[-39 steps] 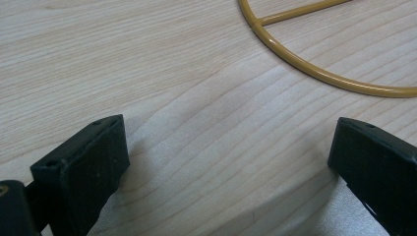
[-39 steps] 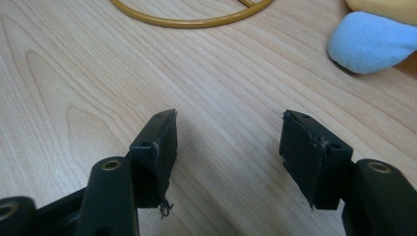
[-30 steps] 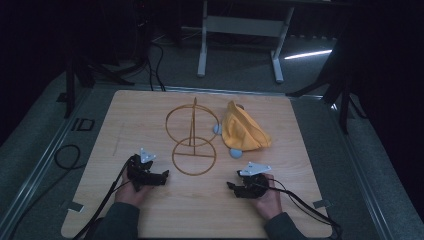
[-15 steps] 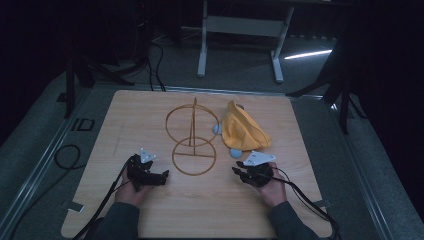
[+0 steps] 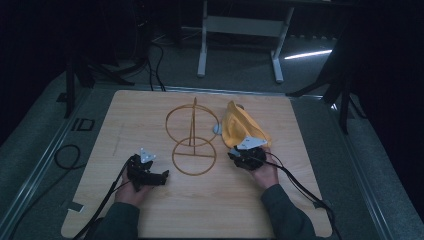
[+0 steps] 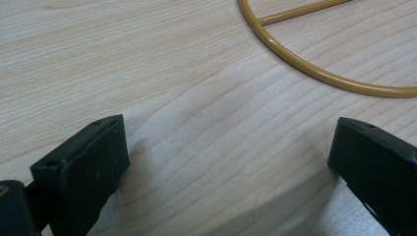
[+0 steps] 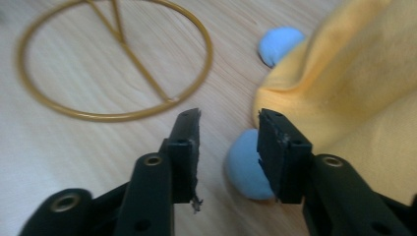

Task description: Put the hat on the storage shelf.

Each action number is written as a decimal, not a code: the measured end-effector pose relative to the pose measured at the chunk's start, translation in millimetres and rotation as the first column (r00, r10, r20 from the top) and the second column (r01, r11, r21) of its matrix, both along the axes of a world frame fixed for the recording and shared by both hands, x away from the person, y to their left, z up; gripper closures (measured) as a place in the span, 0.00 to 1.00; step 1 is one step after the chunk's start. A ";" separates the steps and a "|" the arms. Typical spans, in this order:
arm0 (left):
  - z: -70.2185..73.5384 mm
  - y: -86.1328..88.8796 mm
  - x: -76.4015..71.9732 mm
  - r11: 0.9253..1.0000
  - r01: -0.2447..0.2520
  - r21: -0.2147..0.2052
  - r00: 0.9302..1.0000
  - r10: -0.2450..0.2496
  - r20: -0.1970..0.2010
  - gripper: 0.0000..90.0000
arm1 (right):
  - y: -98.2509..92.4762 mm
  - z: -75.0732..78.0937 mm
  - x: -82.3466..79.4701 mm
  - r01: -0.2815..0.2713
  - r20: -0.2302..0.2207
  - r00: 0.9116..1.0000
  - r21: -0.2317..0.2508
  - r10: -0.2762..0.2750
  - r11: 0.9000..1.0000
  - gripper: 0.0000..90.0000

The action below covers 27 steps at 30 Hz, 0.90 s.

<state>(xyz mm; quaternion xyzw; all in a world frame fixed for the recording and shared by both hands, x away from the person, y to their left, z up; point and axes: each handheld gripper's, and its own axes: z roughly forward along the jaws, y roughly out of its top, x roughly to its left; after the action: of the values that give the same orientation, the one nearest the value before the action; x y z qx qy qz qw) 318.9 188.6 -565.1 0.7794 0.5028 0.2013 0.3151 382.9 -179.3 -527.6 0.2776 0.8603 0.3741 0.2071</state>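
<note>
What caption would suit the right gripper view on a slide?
Right gripper, jaws part open and holding nothing, nears a yellow cloth and blue pad beside a gold wire ring.

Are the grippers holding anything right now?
No. The left gripper is open over bare table. The right gripper has been opening beside the yellow cloth, nothing clamped.

Looks like a lab or recording studio, dimly lit. Pale wooden table [image 5: 150, 110] at centre, on grey carpet. Beyond table: white metal stand [image 5: 240, 30]. Left of table: black cables [image 5: 65, 157] and dark tripod legs [image 5: 75, 80]. Right of table: more dark tripod legs [image 5: 340, 95], black surroundings.
</note>
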 end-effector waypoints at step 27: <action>0.1 0.1 0.0 1.000 0.002 0.001 1.000 -0.002 -0.002 0.02 | -13.5 -18.5 27.7 0.199 -0.101 0.973 -0.065 -0.205 0.978 0.88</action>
<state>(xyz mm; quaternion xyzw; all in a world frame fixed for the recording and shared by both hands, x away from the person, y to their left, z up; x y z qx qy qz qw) 318.9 188.7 -565.0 0.7802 0.5023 0.2006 0.3142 410.5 -192.8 -546.1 0.3778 0.8473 0.3121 0.2049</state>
